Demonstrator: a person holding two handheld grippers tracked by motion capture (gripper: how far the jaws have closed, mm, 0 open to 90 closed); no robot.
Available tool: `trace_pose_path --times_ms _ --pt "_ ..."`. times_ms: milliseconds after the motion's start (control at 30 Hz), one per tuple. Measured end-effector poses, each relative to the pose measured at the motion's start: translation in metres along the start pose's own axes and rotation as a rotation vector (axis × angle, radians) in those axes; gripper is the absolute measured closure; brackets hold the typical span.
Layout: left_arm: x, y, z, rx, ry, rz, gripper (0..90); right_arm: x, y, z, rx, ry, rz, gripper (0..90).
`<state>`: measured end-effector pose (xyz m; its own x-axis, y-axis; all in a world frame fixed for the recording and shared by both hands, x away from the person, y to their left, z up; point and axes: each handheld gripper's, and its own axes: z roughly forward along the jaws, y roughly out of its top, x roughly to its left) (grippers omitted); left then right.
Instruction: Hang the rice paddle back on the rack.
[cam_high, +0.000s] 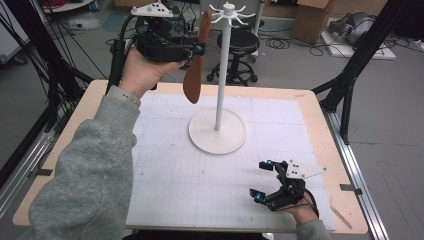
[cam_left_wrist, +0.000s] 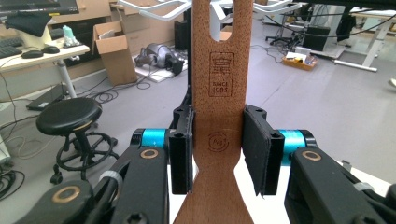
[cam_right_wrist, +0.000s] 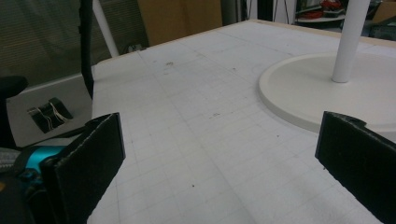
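A brown wooden spatula (cam_high: 196, 65) hangs upright in the air at the back of the table, its slotted handle end up beside the top of the white hook stand (cam_high: 222, 60). My left gripper (cam_high: 196, 50) is shut on it at mid-handle. In the left gripper view both pads press the spatula (cam_left_wrist: 218, 84) from the sides, and the left gripper (cam_left_wrist: 218, 149) points toward the stand's white hooks (cam_left_wrist: 154, 7). My right gripper (cam_high: 262, 180) rests open and empty near the table's front right; its pads (cam_right_wrist: 93, 158) stand wide apart above the white mat (cam_right_wrist: 196, 121).
The stand's round white base (cam_high: 200, 135) sits mid-table on the gridded mat (cam_high: 190, 190). A black stool (cam_high: 242, 42) and cardboard boxes (cam_high: 312, 17) stand on the floor beyond the table. Black frame legs (cam_high: 350, 75) rise at both sides.
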<state>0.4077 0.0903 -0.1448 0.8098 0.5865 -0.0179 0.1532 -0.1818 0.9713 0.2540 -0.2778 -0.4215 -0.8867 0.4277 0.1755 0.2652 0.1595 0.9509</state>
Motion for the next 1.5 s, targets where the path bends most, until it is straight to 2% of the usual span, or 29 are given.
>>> trace_pose_path --times_ms 133,300,1500 --pt "-0.003 0.001 0.000 -0.026 -0.003 -0.010 65.2 0.001 0.000 0.000 0.007 0.002 -0.006 0.0" --pt "-0.004 0.001 0.000 -0.011 0.008 0.000 65.2 0.000 -0.001 -0.001 0.000 -0.002 -0.009 0.0" --pt "-0.005 -0.006 0.018 0.026 0.032 -0.020 65.2 0.002 -0.001 -0.002 0.005 0.000 -0.005 0.0"
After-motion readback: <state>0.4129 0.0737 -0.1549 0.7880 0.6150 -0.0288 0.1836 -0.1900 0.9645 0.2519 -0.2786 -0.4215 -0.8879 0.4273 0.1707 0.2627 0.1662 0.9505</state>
